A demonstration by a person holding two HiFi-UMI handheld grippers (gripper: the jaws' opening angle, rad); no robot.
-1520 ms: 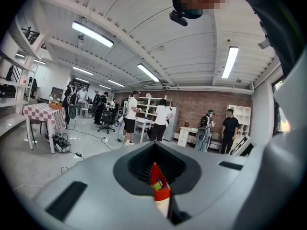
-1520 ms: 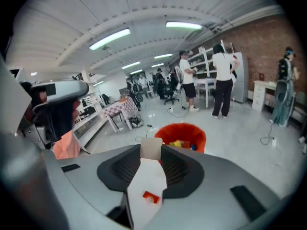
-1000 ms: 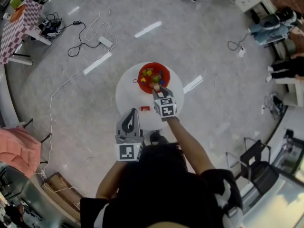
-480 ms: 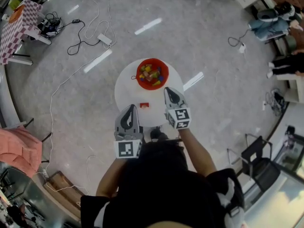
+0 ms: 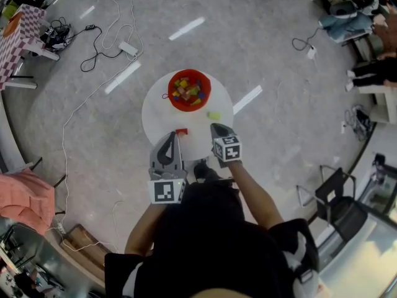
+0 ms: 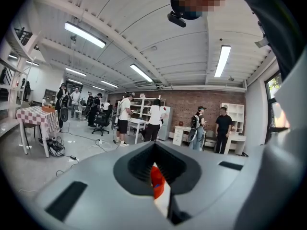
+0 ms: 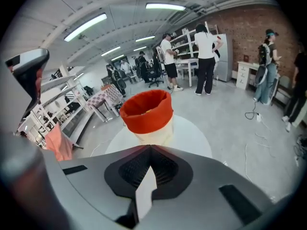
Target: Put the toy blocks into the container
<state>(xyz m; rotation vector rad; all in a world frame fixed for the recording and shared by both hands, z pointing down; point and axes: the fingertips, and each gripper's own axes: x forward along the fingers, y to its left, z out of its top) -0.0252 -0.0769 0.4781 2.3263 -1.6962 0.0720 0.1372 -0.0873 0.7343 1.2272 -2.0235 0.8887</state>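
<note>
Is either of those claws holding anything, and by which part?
Nothing is held. The right gripper is shut and empty; the left gripper is shut too, the red block lying loose on the table just beyond it.

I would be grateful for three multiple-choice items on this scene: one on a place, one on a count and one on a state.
1. Where does the green block lie?
A) in the container
B) on the table, beside the container
C) on the floor

2. How many blocks lie loose on the table?
A) none
B) two
C) five

3. How does the container stand?
A) upright, with blocks in it
B) tipped on its side
C) upright and empty

Answers:
1 B: the head view shows the green block on the white top, just outside the red rim.
2 B: only the green block and a red block lie on the top.
3 A: its mouth faces up and coloured blocks show inside.
</note>
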